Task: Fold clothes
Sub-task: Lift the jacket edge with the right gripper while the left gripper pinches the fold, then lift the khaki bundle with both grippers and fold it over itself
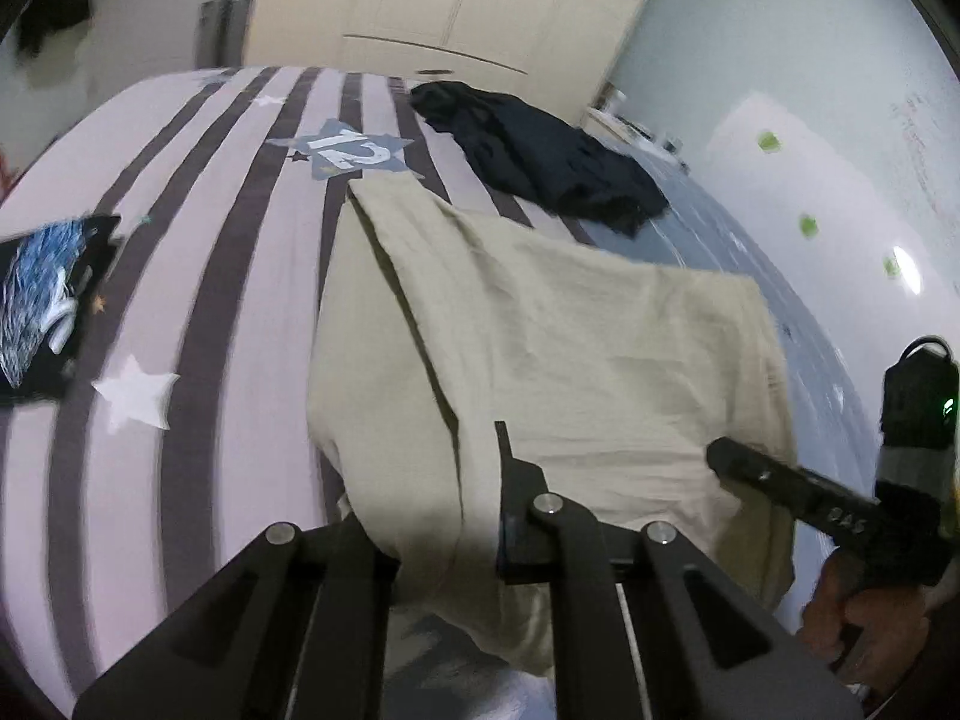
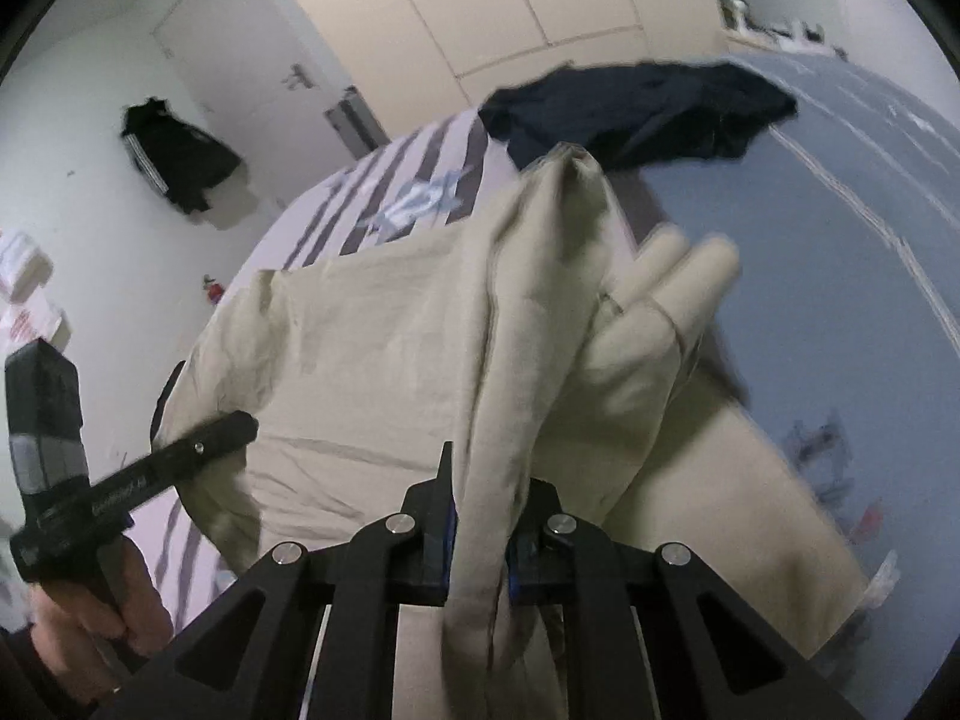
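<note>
At the bottom centre of the left wrist view, the left hand-held gripper (image 1: 444, 516) pinches a bunched fold of the beige garment (image 1: 540, 348), the cloth running down between its fingers. In the right wrist view, the right hand-held gripper (image 2: 480, 534) is likewise clamped on a thick gathered roll of the same beige garment (image 2: 372, 360) at the bottom centre. Both lift the cloth's near edge, while the rest drapes up-frame across the bed (image 1: 198, 276), whose cover is pale with dark stripes and star prints. Beyond the beige cloth, toward the upper right of the left view, a dark navy garment (image 1: 540, 150) lies crumpled on the bed. At the left edge sits a black item with a blue print (image 1: 48, 306). A cream wardrobe (image 1: 456, 0) fills the top of the frame.
</note>
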Demonstrator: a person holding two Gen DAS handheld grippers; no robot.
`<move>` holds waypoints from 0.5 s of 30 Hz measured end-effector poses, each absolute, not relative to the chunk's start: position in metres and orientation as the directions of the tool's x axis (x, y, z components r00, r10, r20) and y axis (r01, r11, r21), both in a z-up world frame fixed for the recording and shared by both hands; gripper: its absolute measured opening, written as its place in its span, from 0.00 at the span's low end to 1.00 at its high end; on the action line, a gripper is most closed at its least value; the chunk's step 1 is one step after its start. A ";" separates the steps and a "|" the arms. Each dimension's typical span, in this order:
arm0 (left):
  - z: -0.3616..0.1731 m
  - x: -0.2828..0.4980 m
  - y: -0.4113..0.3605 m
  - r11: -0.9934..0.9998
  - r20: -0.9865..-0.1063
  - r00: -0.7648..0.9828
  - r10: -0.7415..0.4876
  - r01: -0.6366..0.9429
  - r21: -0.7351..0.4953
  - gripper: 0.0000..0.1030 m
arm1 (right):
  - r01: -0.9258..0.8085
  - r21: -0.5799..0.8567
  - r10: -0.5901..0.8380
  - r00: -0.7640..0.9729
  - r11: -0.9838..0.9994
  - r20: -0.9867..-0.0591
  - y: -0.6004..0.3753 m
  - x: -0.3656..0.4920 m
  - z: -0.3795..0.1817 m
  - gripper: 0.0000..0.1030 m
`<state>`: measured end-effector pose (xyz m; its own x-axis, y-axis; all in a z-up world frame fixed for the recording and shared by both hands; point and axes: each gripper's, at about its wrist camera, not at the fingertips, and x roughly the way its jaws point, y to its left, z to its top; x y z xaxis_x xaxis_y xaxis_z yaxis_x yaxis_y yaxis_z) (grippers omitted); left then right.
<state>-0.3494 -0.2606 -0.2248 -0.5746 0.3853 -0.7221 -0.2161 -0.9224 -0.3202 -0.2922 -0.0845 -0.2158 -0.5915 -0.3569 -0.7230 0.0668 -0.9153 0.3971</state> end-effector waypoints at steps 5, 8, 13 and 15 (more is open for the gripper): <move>-0.223 -0.351 -0.256 -0.879 -0.695 -0.538 0.477 -0.309 -0.364 0.08 | -0.049 0.382 -0.274 -0.611 -0.923 -0.743 -0.109 -0.240 -0.221 0.10; -0.212 -0.357 -0.237 -0.857 -0.670 -0.536 0.514 -0.352 -0.376 0.08 | -0.120 0.387 -0.240 -0.608 -0.914 -0.757 -0.094 -0.224 -0.217 0.10; -0.214 -0.385 -0.205 -0.842 -0.690 -0.498 0.525 -0.424 -0.335 0.09 | -0.179 0.409 -0.218 -0.624 -0.895 -0.750 -0.080 -0.202 -0.203 0.08; -0.221 -0.394 -0.201 -0.850 -0.710 -0.489 0.506 -0.421 -0.316 0.10 | -0.179 0.402 -0.212 -0.625 -0.898 -0.751 -0.081 -0.201 -0.202 0.08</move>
<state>-0.3937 -0.2009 -0.2207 -0.4891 0.5064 -0.7102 -0.4211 -0.8501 -0.3162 -0.2008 -0.0814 -0.2019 -0.6252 -0.2117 -0.7512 -0.1786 -0.8982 0.4017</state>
